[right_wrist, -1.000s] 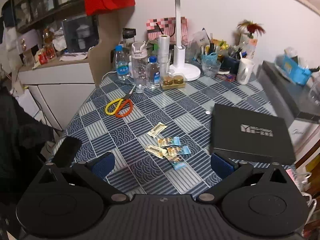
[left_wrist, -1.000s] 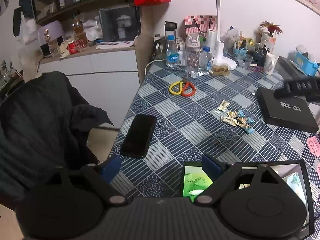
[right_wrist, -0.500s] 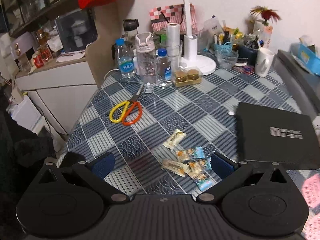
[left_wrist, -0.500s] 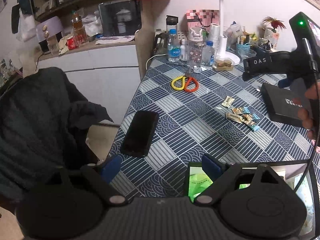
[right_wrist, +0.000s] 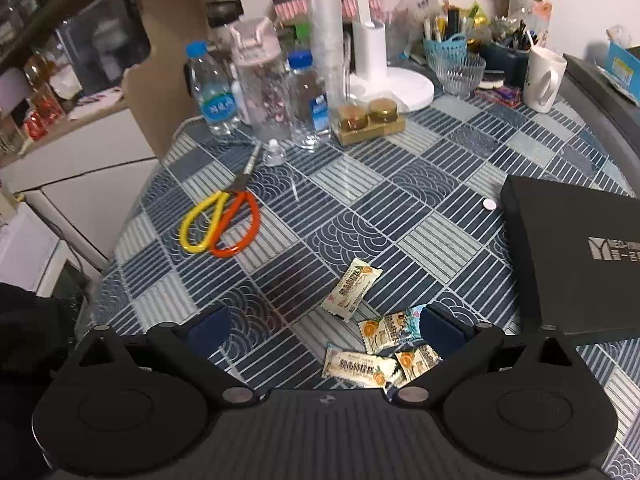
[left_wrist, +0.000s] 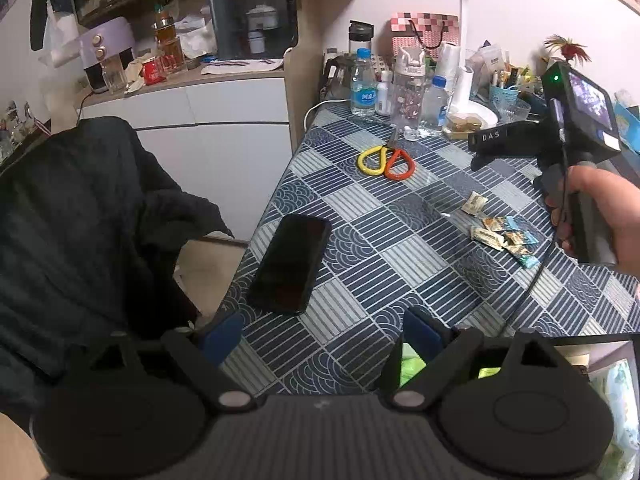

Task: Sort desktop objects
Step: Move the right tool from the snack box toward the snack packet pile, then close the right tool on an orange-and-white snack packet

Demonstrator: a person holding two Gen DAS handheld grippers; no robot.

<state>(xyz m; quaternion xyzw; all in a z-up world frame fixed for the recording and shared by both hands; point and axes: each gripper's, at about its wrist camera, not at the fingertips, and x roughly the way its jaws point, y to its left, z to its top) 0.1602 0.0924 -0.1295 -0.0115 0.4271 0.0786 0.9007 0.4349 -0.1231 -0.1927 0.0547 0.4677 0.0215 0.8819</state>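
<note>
Several candy packets [right_wrist: 372, 320] lie on the blue patterned tablecloth, just ahead of my right gripper [right_wrist: 324, 326], which hangs open and empty over them. Yellow-and-orange scissors [right_wrist: 220, 226] lie further back on the left. In the left wrist view the same scissors [left_wrist: 386, 159] and candy packets [left_wrist: 500, 234] show, and a black phone [left_wrist: 290, 264] rests near the table's left edge. My left gripper [left_wrist: 322, 338] stands open and empty at the near edge. A hand [left_wrist: 600, 216] holds the right gripper's handle over the candies.
Water bottles [right_wrist: 260, 80], a white lamp base [right_wrist: 394, 88], two small jars [right_wrist: 366, 116], a pen basket [right_wrist: 446, 46] and a mug [right_wrist: 542, 78] crowd the back. A black box [right_wrist: 576, 256] lies right. A tablet [left_wrist: 560, 360] sits at near right, a dark-draped chair [left_wrist: 80, 220] left.
My right gripper has moved forward and down toward the candy packets, which now sit close under its fingers. The left gripper has barely moved.
</note>
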